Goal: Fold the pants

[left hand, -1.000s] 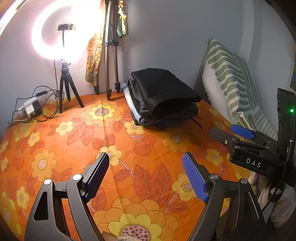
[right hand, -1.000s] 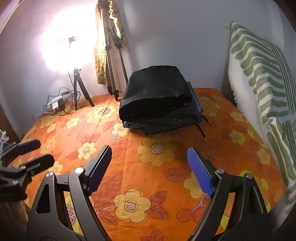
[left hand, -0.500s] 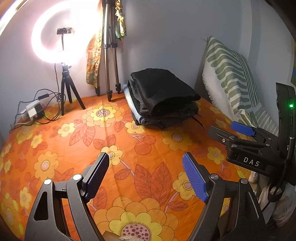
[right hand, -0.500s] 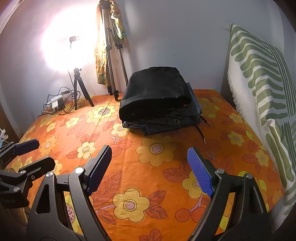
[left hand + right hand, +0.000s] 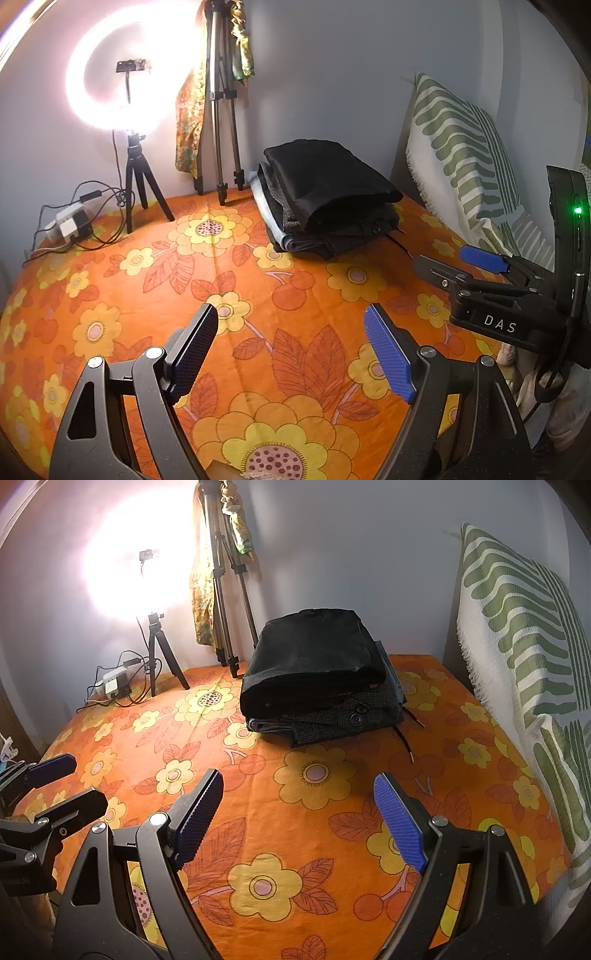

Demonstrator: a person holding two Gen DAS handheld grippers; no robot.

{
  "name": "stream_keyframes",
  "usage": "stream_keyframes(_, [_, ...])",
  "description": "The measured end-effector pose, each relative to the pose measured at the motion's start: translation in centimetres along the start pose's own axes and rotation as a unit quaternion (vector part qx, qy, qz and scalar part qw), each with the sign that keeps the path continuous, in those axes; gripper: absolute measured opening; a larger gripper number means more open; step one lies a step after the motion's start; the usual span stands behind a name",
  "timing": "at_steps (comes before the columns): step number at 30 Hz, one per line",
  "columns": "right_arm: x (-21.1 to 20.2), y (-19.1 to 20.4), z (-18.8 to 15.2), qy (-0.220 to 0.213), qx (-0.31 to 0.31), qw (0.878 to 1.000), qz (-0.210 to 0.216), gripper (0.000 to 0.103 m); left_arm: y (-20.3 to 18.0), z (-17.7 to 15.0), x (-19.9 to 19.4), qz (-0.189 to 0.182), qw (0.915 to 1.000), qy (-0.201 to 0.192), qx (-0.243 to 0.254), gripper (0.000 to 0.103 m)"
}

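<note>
Currently we are holding the left gripper and right gripper wide and empty above the orange flowered bedspread, facing a stack of folded dark pants lying near the wall.

light: ring light at 10 o'clock, blown-out glare | room: dim, warm | edges: fisheye bending, dark corners | focus: sharp, no blur

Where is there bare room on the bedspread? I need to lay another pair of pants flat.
The orange floral bedspread is bare between the folded stack of pants and both open hand-held grippers: left, right. The back is crowded: the stack, the ring light tripod, cables and a power strip.
</note>
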State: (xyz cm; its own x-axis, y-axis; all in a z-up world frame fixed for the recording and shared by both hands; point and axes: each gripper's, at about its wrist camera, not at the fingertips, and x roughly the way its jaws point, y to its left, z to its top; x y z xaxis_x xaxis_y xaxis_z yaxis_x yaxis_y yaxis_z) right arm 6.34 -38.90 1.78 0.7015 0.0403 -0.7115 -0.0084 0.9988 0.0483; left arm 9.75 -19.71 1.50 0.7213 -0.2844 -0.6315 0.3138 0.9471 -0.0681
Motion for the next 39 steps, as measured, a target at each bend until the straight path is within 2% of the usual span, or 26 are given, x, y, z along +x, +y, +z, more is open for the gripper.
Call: stream_keyframes(39, [0.3, 0.54, -0.36, 0.003, -0.001, 1.0, 0.0, 0.086, -0.06, 0.01, -0.34, 0.011, 0.9999, -0.012, 0.001, 0.082])
